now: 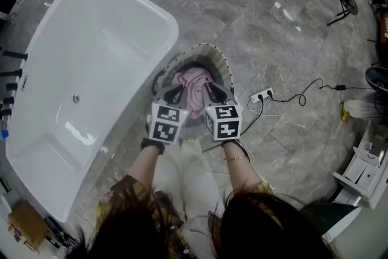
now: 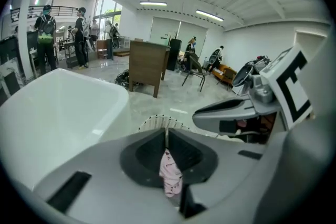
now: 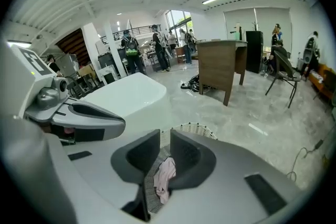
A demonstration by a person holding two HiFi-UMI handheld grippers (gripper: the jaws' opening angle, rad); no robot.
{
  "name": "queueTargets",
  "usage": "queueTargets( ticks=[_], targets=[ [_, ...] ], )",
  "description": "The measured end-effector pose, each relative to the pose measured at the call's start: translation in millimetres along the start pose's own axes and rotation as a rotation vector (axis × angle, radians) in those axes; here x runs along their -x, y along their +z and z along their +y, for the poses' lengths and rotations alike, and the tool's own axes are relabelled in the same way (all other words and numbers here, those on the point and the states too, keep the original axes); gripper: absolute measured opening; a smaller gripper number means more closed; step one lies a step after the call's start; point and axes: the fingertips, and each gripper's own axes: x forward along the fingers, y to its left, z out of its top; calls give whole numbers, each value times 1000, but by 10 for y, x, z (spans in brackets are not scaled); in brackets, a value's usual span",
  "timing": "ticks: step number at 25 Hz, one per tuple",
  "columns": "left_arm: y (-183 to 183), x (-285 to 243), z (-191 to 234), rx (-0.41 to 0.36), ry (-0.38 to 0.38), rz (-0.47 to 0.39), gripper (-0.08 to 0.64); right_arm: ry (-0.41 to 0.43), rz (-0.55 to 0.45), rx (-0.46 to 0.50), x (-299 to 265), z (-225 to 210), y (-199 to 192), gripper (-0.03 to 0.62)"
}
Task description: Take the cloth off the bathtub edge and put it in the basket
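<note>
Cloth (image 1: 195, 93) lies in the basket (image 1: 207, 47), at three o'clock from the tub (image 1: 91, 63). My left gripper (image 1: 174, 94) is clenched empty; my right gripper (image 1: 214, 92) stands slightly parted, empty.

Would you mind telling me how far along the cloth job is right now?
Done, it seems: the pink cloth lies in the basket, none shows on the bathtub edge. In hand: nothing; the left gripper is shut and empty, the right gripper barely apart, empty. Left: nothing that shows.
</note>
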Motion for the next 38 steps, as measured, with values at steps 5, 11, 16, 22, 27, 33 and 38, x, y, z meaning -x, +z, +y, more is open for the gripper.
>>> queueTargets(
  ticks=[5,11,16,22,27,33,38],
  targets=[
    [522,239,-61,-18,11,-95,25,4,-60,24,276,37,413,60],
    [1061,631,-91,-12,28,-202,23,24,-139,64,660,183,899,57],
    [1462,973,-163,-16,17,-276,23,46,-198,89,962,331,1338,44],
    [1878,1590,-289,-43,27,-358,23,87,-294,128,1507,680,1952,34],
    [2221,2111,-315,-62,51,-440,23,130,-391,181,1991,929,2475,32],
    [2502,2737,-392,-103,68,-547,23,187,-491,243,2541,1354,2832,31],
    [2707,3237,-488,-108,73,-640,23,250,-568,223,2929,1552,3035,22]
  ],
)
